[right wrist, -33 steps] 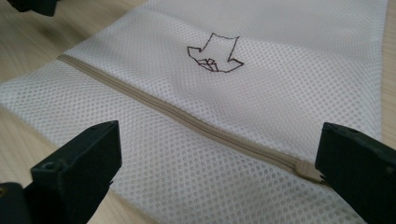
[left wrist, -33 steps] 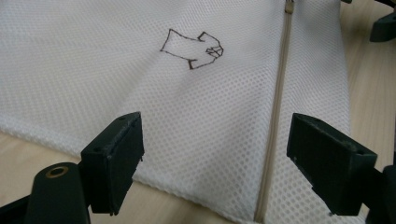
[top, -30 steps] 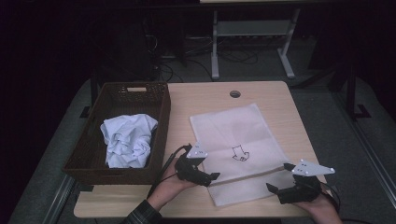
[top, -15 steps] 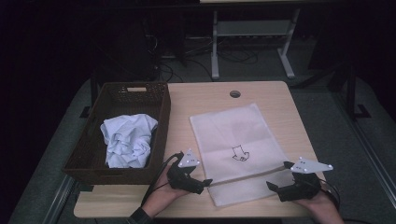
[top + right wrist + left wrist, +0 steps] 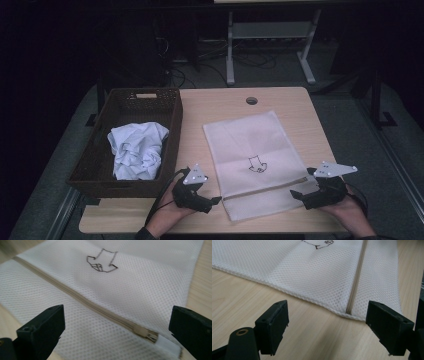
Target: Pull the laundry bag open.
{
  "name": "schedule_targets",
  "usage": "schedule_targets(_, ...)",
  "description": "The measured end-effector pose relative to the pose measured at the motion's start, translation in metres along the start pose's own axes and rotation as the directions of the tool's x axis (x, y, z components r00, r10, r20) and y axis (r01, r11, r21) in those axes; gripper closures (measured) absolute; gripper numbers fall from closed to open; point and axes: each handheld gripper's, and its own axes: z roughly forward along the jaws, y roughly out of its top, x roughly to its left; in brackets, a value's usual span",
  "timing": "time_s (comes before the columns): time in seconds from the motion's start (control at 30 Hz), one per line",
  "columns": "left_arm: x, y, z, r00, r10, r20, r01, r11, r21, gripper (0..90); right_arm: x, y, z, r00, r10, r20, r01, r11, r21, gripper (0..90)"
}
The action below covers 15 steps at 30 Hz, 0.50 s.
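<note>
High view: wooden table (image 5: 295, 107), wicker basket (image 5: 131, 105) at left holding crumpled white cloth (image 5: 137, 150), mesh laundry bag (image 5: 250, 150) flat at centre-right.
Left gripper (image 5: 214, 201) and right gripper (image 5: 296, 194) poised at opposite near ends of zipper (image 5: 260, 187), both spread wide, gripping nothing, probably to brace and unzip; zipper pull (image 5: 146, 334) blurred; bag contents impossible to make out.
</note>
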Motion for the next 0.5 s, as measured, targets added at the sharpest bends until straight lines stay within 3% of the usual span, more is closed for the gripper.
schedule_targets(0.1, 0.001, -0.001, -0.001, 1.0, 0.0, -0.005, 0.0, 1.0, 0.002, 18.0, -0.004, -0.001, 0.0, 0.9999, 0.01, 0.006, -0.01, 1.0, 0.012, 0.0)
schedule_targets(0.23, 0.003, -0.007, -0.01, 0.9999, -0.006, -0.015, 0.006, 1.0, -0.007, 18.0, -0.012, -0.003, -0.002, 0.9999, 0.002, 0.014, -0.003, 0.999, 0.032, 6.4)
schedule_targets(0.5, 0.006, -0.01, -0.011, 0.9998, -0.013, -0.018, 0.013, 0.9999, -0.007, 18.0, -0.025, -0.011, -0.002, 0.9997, 0.018, 0.015, -0.019, 0.997, 0.079, 13.6)
